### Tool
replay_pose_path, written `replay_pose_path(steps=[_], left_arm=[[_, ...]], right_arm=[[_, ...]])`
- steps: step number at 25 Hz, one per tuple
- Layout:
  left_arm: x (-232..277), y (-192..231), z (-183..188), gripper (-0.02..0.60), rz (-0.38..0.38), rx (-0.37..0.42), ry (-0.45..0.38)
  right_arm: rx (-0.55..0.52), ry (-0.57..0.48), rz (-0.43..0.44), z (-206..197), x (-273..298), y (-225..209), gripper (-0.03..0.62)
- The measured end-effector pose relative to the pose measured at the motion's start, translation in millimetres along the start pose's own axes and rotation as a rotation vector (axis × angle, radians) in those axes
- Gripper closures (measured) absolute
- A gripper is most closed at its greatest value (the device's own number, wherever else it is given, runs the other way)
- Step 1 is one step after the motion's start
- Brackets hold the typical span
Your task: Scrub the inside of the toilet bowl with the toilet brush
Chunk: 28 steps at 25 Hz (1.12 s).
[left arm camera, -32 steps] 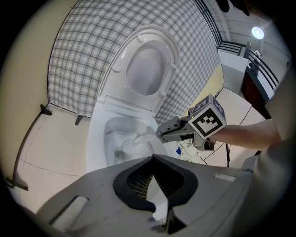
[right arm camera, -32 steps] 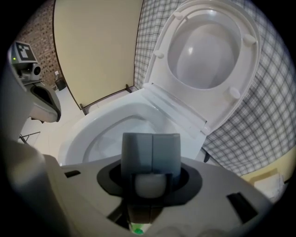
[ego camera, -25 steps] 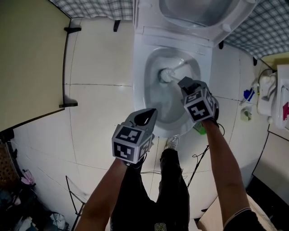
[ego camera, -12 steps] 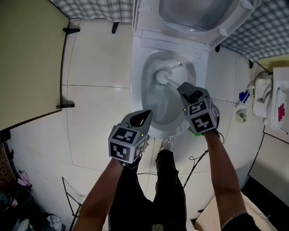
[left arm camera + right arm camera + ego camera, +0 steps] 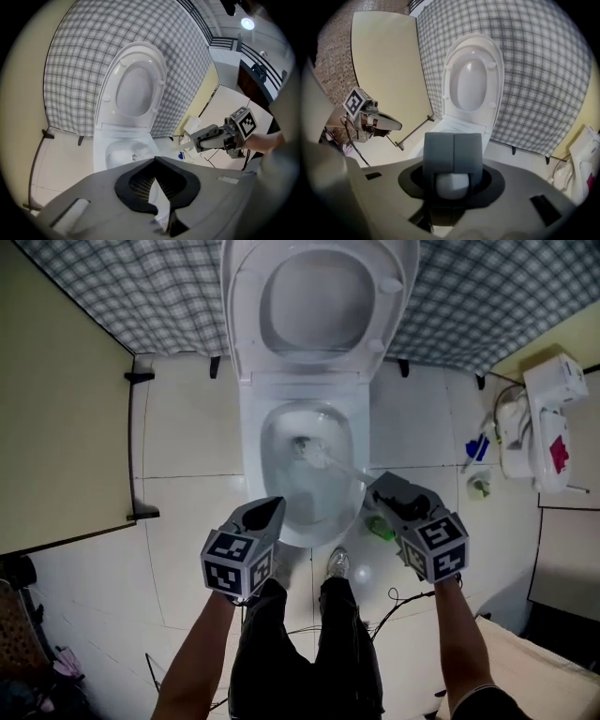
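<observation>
A white toilet [image 5: 251,418] stands with its lid and seat [image 5: 319,306] raised. The toilet brush head [image 5: 305,448] is inside the bowl, near the back, and its pale handle [image 5: 345,470] slants out over the right rim. My right gripper [image 5: 382,491], at the bowl's front right, is shut on that handle. In the right gripper view the pads [image 5: 440,150] meet over the handle's rounded white end [image 5: 452,185]. My left gripper [image 5: 265,514] hangs at the bowl's front left rim, shut, holding nothing. The toilet [image 5: 133,89] and the right gripper [image 5: 206,137] also show in the left gripper view.
A yellow partition [image 5: 56,409] stands at the left, and a checked tile wall [image 5: 487,306] behind. On the right are a white fixture [image 5: 544,418], a blue item [image 5: 476,448] and a green item [image 5: 380,528] on the floor. A cable [image 5: 403,601] and the person's shoe [image 5: 335,563] lie below the bowl.
The view has pulled back and now takes in the whole raised lid. My right gripper has drawn back from over the bowl to its front right, brush still in the bowl. The left gripper stays by the front rim.
</observation>
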<state>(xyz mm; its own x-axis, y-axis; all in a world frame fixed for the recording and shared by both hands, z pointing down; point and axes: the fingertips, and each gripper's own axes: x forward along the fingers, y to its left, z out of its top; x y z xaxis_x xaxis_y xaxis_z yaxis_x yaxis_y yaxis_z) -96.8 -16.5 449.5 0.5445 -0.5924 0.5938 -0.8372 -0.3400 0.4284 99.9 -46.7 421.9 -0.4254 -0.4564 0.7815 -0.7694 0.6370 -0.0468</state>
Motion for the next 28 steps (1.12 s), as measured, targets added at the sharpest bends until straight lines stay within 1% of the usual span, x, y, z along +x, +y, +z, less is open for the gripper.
replay_pose_path(steps=[2,4,7,10,12,14,19,23,28], left_arm=[[-4.6,-11.7,16.0,0.575,-0.01,0.03,-0.016],[-4.0,-26.3,24.6,0.575,-0.034,0.066,-0.013],[3.9,-51.6,25.8,0.575,-0.07,0.113,0.006],[18.9,-83.4,20.8,0.575,-0.103,0.129,0.021],[32.2,-107.5,14.1,0.575,-0.133,0.148,0.041],[44.9,-130.1,3.2,0.575,-0.161,0.162,0.071],[69.5,-172.9,-25.4,0.575,-0.211,0.18,0.135],[86.0,-190.5,-51.9,0.575,-0.227,0.193,0.181],[107.4,-197.0,-77.1,0.575,-0.23,0.195,0.213]], right_arm=[[0.037,-0.054,-0.018,5.8,-31.7,-10.3,0.424],[0.083,-0.097,-0.052,4.3,-59.1,-26.8,0.424],[0.128,-0.132,-0.118,-2.8,-93.4,-50.3,0.424],[0.171,-0.135,-0.174,-26.9,-120.1,-74.9,0.424],[0.214,-0.112,-0.207,-54.4,-131.1,-91.1,0.424],[0.249,-0.067,-0.233,-84.1,-136.3,-103.3,0.424],[0.312,0.054,-0.278,-158.4,-123.7,-122.7,0.424],[0.376,0.137,-0.3,-218.8,-97.8,-132.6,0.424],[0.379,0.235,-0.313,-270.5,-49.5,-146.7,0.424]])
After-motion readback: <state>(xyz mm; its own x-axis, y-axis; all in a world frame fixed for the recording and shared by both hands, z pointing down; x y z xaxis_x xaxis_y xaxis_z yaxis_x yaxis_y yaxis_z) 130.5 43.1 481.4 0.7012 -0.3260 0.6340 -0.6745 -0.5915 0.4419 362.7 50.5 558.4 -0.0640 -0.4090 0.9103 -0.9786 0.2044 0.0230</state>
